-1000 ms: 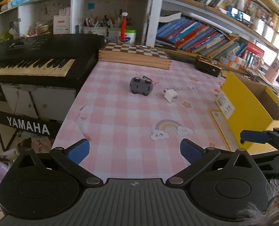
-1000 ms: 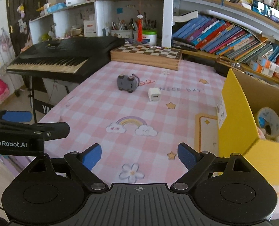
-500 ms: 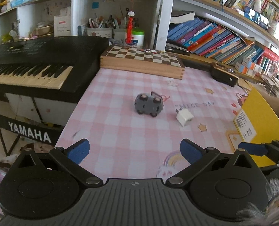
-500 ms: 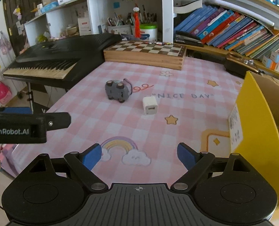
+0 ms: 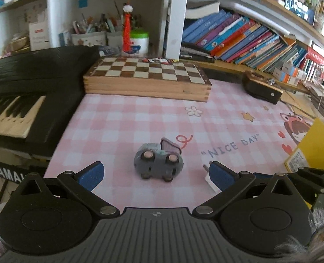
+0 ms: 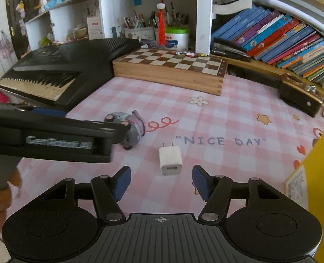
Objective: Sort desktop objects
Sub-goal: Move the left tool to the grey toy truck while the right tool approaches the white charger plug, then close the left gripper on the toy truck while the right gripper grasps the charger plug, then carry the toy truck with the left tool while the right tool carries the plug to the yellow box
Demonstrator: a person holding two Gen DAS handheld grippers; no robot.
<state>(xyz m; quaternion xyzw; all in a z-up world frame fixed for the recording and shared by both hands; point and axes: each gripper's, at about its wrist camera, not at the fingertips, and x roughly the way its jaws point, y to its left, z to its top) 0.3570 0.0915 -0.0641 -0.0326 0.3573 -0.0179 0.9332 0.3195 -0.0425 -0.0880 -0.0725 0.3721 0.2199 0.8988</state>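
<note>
The yellow box (image 6: 321,171) stands at the right edge of the pink checked mat (image 5: 140,118). I judge it to be the place for sorted things, and its tall near wall could catch a carried object if it is not lifted enough.

The left gripper (image 5: 156,174) is wide open and empty, and the toy car (image 5: 158,161) lies on its side just beyond the tips, at the middle of the mat. Its wheels face the camera and its long axis runs left to right across the jaws. A rounded body gripped on its ends could slip or roll away.

The right gripper (image 6: 162,180) is half open with nothing between the pads; its jaws have just been closing. The white charger (image 6: 170,160) lies flat just beyond them, right of the car. Its long axis runs near to far, prongs pointing far, the socket toward the camera. Narrowed jaws could push it instead of passing around it. The two tools are near each other and might collide.
</note>
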